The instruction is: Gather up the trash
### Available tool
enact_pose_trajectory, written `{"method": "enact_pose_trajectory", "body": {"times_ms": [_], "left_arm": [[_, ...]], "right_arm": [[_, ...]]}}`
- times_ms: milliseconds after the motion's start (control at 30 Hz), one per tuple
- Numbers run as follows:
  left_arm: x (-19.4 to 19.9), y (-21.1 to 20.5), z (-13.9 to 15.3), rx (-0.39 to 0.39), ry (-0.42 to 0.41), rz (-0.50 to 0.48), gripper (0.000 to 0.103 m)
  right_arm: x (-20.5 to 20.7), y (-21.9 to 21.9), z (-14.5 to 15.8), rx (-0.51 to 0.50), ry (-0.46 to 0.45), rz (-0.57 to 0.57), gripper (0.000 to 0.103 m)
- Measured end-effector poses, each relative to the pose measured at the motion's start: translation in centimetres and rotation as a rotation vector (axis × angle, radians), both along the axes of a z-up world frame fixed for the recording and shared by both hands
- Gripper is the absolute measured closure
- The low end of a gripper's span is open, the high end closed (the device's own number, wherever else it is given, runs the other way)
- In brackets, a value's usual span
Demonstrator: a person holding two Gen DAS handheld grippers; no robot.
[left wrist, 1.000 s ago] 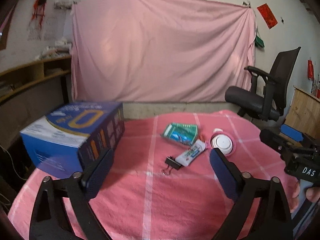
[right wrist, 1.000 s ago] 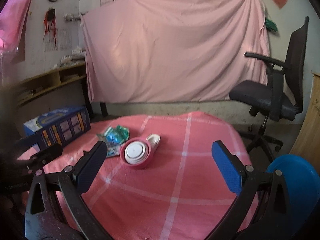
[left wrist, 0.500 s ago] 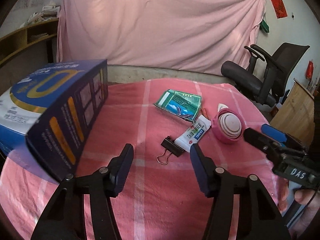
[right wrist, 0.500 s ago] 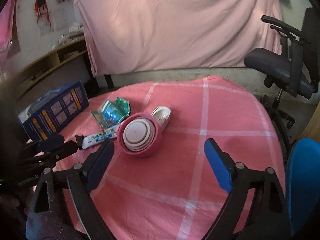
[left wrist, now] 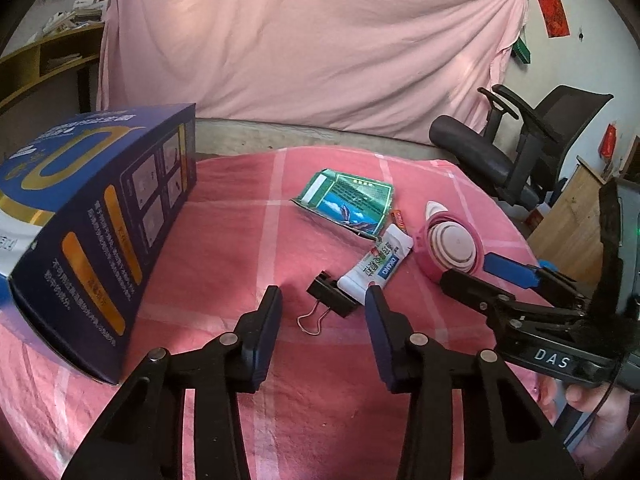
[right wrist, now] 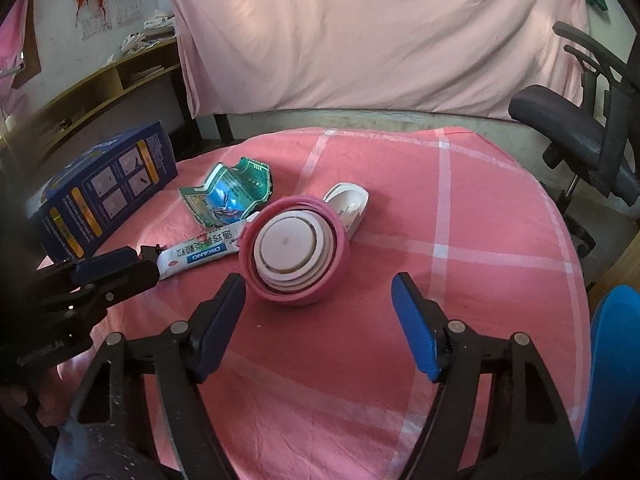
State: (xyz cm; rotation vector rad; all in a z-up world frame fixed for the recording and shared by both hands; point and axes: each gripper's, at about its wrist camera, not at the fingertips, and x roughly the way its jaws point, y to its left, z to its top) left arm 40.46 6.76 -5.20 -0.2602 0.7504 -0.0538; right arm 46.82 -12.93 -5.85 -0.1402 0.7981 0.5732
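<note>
Left gripper (left wrist: 323,307) released, jaws apart, low over the pink cloth (left wrist: 224,240); binder clip (left wrist: 330,301) sits just beyond the gap between its fingertips, wire loop toward the camera, not touching either pad that I can see.

White sachet (left wrist: 376,266) lies just right of and beyond the clip, one end at the clip, far end by the green wrapper (left wrist: 346,200); wrapper is crumpled and flat, further back near table centre; small orange scrap (left wrist: 398,218) between wrapper and pink cup.

Right gripper (right wrist: 318,294) also released, jaws wide; pink cup (right wrist: 295,251) stands just ahead of the gap, a bit left of centre, nested white rings inside, tilted toward the camera; not gripped; white lid (right wrist: 347,205) behind the cup, touching or just beside it, cannot tell which.

In right view the sachet (right wrist: 200,254) runs left from the cup to the left gripper's tips (right wrist: 116,266); wrapper (right wrist: 230,194) behind it.

Blue box (left wrist: 92,220) on the far-left side of the table, well apart from the trash cluster; in right view (right wrist: 100,192) it sits at the left table edge.

Office chair (left wrist: 520,148) off the right side; pink sheet (left wrist: 304,40) hung behind; blue object (right wrist: 616,380) at the near right edge, cut off, can't identify.
</note>
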Motion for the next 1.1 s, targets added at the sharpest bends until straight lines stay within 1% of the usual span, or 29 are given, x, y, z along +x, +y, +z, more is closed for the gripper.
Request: {"method": "enact_pose_trajectory", "body": {"times_ms": [167, 233, 333, 467, 500, 533, 567, 800, 967, 1100], "left_arm": [[0.3, -0.1, 0.0, -0.016, 0.006, -0.008, 0.072], [0.4, -0.2, 0.0, -0.018, 0.008, -0.009, 0.077], [0.5, -0.4, 0.1, -0.016, 0.011, -0.008, 0.081], [0.7, -0.6, 0.2, -0.012, 0.013, -0.011, 0.081], [0.6, -0.6, 0.2, -0.011, 0.013, -0.013, 0.081], [0.6, -0.7, 0.2, -0.009, 0.012, -0.016, 0.081], [0.6, -0.7, 0.1, -0.009, 0.011, -0.019, 0.081], [0.3, -0.7, 0.3, -0.008, 0.0, -0.009, 0.081], [-0.8, -0.7, 0.7, 0.005, -0.034, 0.013, 0.081], [-1.6, -1.0, 1.2, 0.03, -0.071, 0.032, 0.081]], "right_arm": [[0.5, 0.5, -0.2, 0.002, 0.018, 0.007, 0.007], [0.6, 0.6, -0.3, 0.004, 0.025, 0.007, 0.007], [0.8, 0.8, -0.4, 0.0, 0.032, 0.01, 0.007], [1.0, 0.9, -0.4, 0.008, 0.034, 0.017, 0.011], [0.9, 1.0, -0.3, 0.014, 0.034, 0.023, 0.015], [0.9, 1.0, -0.3, 0.019, 0.033, 0.031, 0.021], [0.8, 1.1, -0.3, 0.017, 0.03, 0.033, 0.022], [0.2, 1.4, -0.2, 0.027, 0.01, 0.048, 0.022], [-0.6, 1.1, 0.3, 0.044, -0.017, 0.057, 0.023], [-1.5, 0.6, 0.7, 0.061, -0.044, 0.065, 0.023]]}}
